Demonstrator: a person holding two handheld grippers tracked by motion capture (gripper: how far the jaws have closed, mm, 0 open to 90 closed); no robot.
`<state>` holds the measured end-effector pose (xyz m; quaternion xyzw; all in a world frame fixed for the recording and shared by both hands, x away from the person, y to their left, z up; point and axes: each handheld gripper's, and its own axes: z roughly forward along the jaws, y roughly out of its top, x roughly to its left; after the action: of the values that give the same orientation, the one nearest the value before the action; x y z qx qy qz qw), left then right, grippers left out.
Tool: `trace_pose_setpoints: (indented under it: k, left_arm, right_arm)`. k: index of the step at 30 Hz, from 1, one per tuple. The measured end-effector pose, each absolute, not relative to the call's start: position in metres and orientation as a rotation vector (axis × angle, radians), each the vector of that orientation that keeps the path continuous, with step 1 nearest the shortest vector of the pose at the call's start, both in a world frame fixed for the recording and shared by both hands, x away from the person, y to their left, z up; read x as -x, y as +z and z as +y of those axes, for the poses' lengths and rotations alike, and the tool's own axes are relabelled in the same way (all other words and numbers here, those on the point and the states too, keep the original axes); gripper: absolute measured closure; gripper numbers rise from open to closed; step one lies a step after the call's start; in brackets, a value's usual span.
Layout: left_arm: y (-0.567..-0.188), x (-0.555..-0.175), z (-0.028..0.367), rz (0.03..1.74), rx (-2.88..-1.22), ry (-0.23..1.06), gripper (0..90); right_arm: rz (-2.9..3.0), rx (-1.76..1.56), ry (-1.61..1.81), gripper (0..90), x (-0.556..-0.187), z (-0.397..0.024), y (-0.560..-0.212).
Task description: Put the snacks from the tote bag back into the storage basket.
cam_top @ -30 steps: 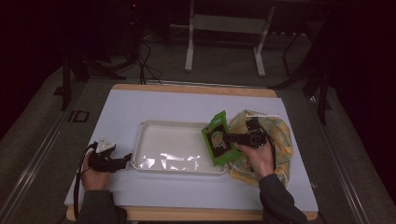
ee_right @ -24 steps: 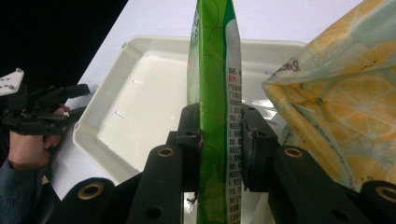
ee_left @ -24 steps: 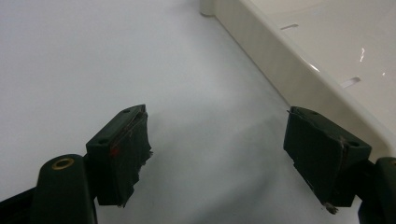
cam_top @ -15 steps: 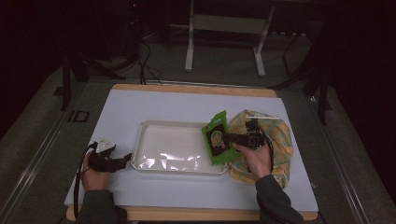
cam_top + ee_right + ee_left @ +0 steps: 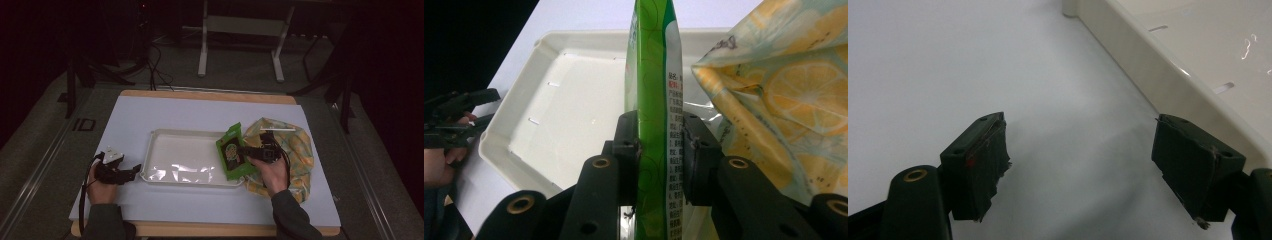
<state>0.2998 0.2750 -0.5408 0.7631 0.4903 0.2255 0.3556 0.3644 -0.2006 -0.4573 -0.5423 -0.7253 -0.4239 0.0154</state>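
- My right gripper (image 5: pixel 246 151) is clamped on a green snack pouch (image 5: pixel 233 151); in the right gripper view its two black jaws press flat against both faces of the pouch (image 5: pixel 655 100).
- The pouch stands on edge and leans a little, above the right end of a cream plastic tray (image 5: pixel 165 135). Its lower corner sits at the tray's near right rim.
- Seen from above, the pouch shows a dark round picture on its green front. In the right gripper view small printed text runs down its side.
- Just to the right of the pouch lies a crumpled bag printed with lemon slices (image 5: pixel 295 145). My right hand (image 5: pixel 272 172) rests over the bag's left part, and the bag (image 5: pixel 794 95) is just beside the pouch on its right.
- The tray lies in the middle of the table (image 5: pixel 165 107), which is covered in white, with a wooden edge along its near and far sides.
- My left gripper (image 5: pixel 135 171) rests low on the table just left of the tray's near left corner. Its jaws stand wide apart with nothing between them, and the tray wall (image 5: pixel 1148 70) runs past the right-hand jaw.
- My left hand (image 5: pixel 102 186) holds that gripper near the table's near left edge, well apart from the pouch.
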Motion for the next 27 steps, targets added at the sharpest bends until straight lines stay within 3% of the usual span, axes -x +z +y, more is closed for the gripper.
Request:
trace_pose_setpoints:
  k: [19,27]
  left_arm:
    - [-0.541,-0.300,0.275,1.269,-1.970,0.580,22.7]
    - [-0.541,-0.300,0.275,1.267,-1.972,0.582,22.7]
  right_arm:
    - [-2.287,1.698,-1.264,70.3,-0.361,-0.195,-0.469]
    - [-2.327,1.686,-1.247,65.5,-0.352,-0.196,-0.471]
